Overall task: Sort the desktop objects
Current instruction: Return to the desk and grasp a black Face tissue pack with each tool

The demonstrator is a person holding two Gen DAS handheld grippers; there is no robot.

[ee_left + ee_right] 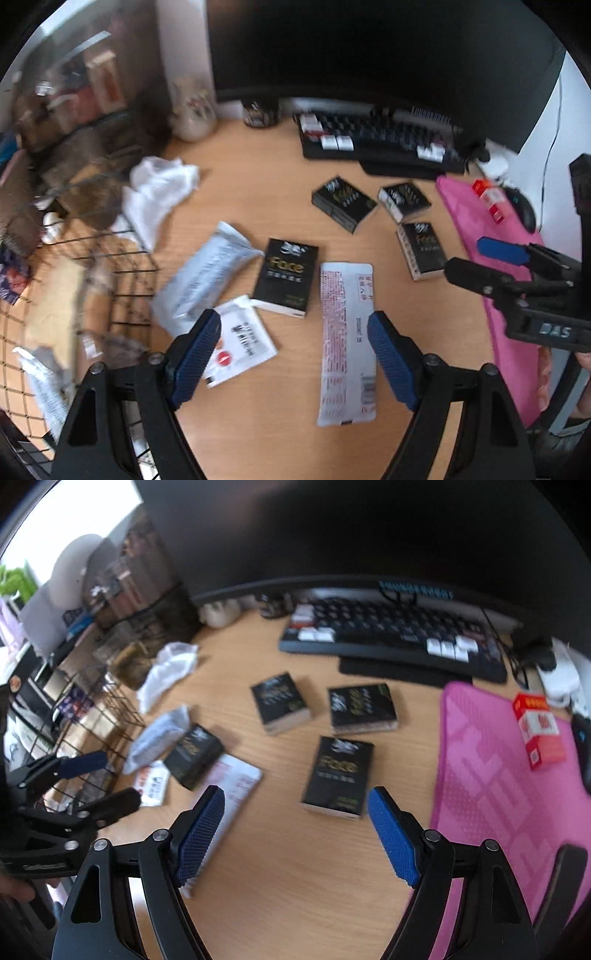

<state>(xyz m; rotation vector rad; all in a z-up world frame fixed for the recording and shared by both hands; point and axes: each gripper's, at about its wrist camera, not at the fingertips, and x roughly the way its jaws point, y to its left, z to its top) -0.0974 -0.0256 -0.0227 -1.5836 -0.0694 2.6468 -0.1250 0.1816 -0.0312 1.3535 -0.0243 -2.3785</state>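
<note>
Blue ribbed pads frame both of my views, and both tools stand wide apart with nothing between them. My left gripper [293,354] hangs tilted down over the wooden desk [266,424]. Its left pad [195,360] overlaps a small white sachet with a red spot [240,341], and its right pad sits at the right edge of a long white packet printed in red [345,343]. Just beyond, between the two pads, lies a black box with gold "Face" lettering [286,275], with a crumpled silver pouch [205,275] to its left. A black wire basket [122,288] stands on the left side.

My right gripper [295,836] also tilts down over bare wood. A second black "Face" box [338,775] lies just beyond it, nearer the right pad and clear of both. A pink patterned mat [491,786] spreads out to the right, carrying a red and white carton [539,731].

Farther off are two more black boxes [364,709] side by side, and crumpled white tissue [170,672] to the left. At the far edge sit a dark keyboard [391,635] and a black monitor [369,528].
</note>
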